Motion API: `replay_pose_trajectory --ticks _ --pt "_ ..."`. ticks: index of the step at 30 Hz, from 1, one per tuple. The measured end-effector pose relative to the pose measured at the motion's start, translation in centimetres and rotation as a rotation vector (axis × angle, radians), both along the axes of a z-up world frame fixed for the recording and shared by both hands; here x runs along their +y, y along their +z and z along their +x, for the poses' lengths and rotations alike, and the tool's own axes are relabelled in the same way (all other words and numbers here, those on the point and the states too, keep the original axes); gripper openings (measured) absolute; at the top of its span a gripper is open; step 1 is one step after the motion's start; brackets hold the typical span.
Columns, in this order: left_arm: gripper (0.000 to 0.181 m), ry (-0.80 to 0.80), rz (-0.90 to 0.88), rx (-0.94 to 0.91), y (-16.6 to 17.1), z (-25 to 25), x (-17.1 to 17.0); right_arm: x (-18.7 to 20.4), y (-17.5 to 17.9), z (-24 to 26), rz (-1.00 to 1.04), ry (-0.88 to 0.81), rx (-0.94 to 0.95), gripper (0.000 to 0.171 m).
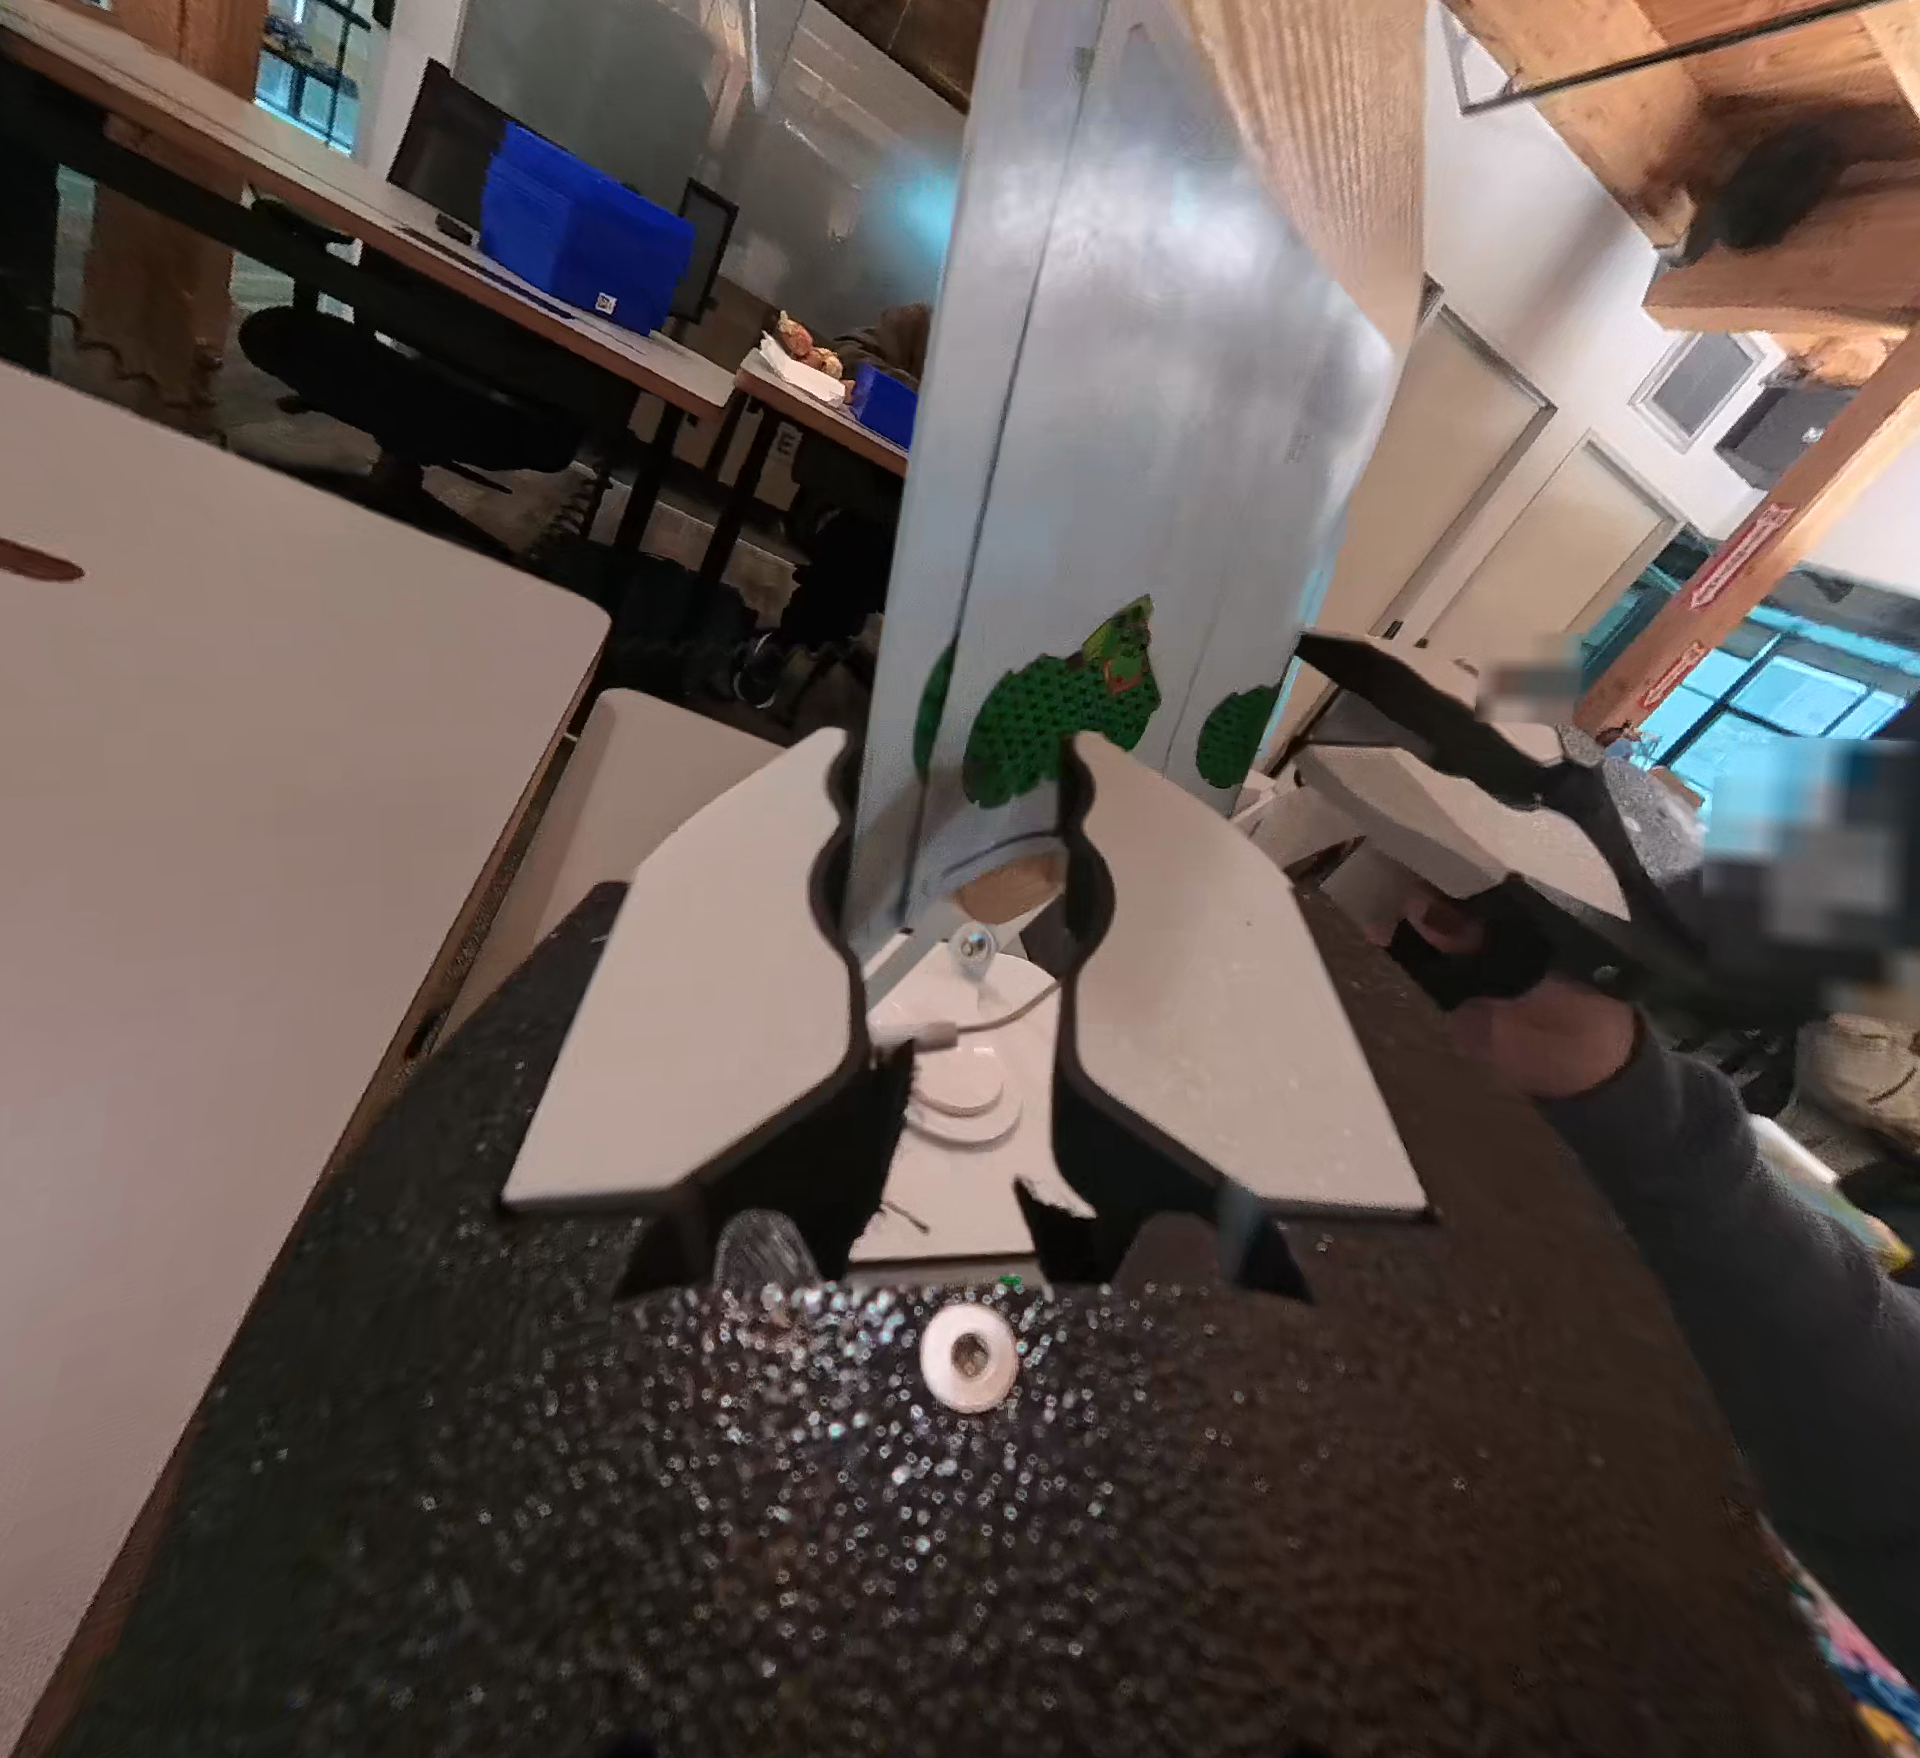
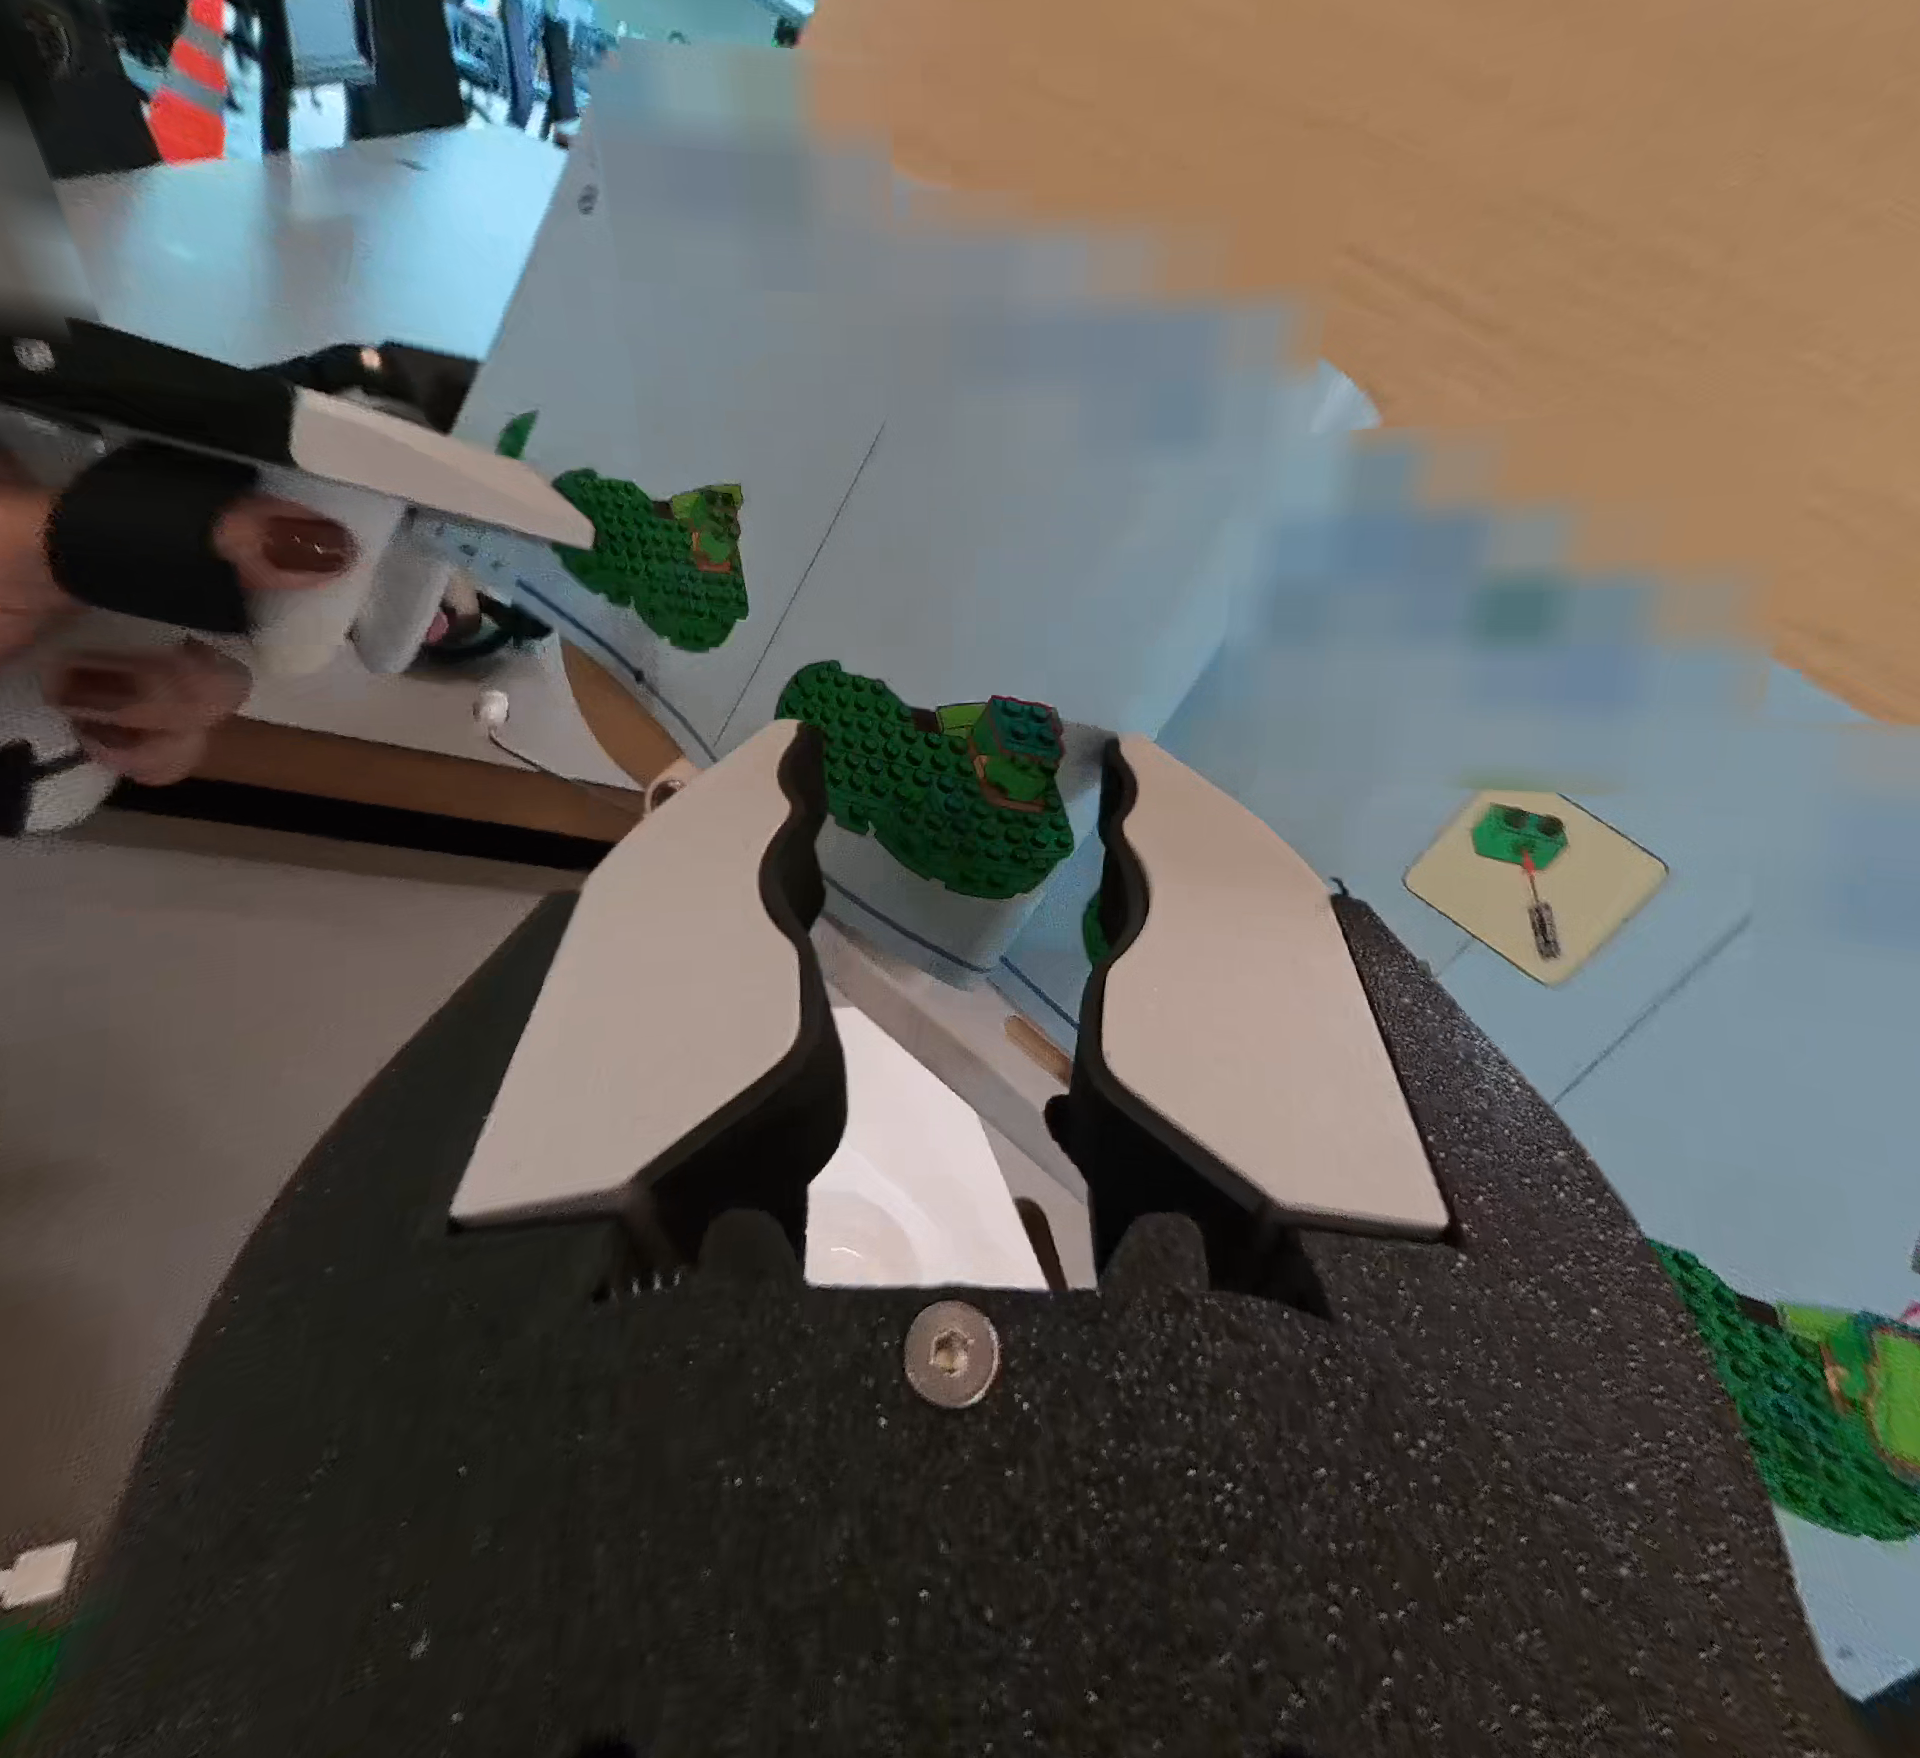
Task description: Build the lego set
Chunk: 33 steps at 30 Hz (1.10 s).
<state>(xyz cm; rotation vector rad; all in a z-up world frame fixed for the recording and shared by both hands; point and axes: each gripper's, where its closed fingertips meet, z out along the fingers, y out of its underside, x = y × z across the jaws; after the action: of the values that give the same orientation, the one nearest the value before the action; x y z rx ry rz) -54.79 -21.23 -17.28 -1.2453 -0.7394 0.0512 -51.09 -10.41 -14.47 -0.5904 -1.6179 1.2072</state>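
An instruction booklet stands open on a wooden stand (image 2: 1351, 98). Its pale blue pages (image 2: 935, 378) carry pictures of a green studded plate (image 2: 925, 804). In the left wrist view one page (image 1: 1122, 420) stands edge-on. Its lower edge runs into the gap of my left gripper (image 1: 961, 763), whose jaws are apart. My right gripper (image 2: 956, 752) is open around a curled lower part of a page. The left gripper (image 2: 561, 524) shows at the left of the right wrist view, its tip at the page. The right gripper (image 1: 1340, 669) shows at the right of the left wrist view. No loose bricks show.
A white round base (image 1: 961, 1085) with a thin cable lies under the stand. A white table (image 1: 208, 773) is at the left. Desks with blue bins (image 1: 582, 238) stand behind. A person's hand and dark sleeve (image 1: 1714, 1189) hold the right gripper.
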Motion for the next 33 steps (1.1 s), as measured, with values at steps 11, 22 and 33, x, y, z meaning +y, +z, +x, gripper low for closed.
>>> replay_pose_trajectory --ticks 11,22,33 --pt "0.048 0.045 0.229 -0.290 -5.4 2.9 -1.4 -1.6 -1.0 -1.1 0.094 -0.008 -0.039 0.059" --pt "0.012 -0.033 0.510 -0.324 -4.4 2.6 0.6 -1.6 -1.3 -1.4 0.153 -0.032 -0.045 0.061" --pt "0.007 0.004 0.347 -0.046 -2.4 3.3 0.0 -1.8 -1.5 -1.7 0.163 -0.051 -0.065 0.064"
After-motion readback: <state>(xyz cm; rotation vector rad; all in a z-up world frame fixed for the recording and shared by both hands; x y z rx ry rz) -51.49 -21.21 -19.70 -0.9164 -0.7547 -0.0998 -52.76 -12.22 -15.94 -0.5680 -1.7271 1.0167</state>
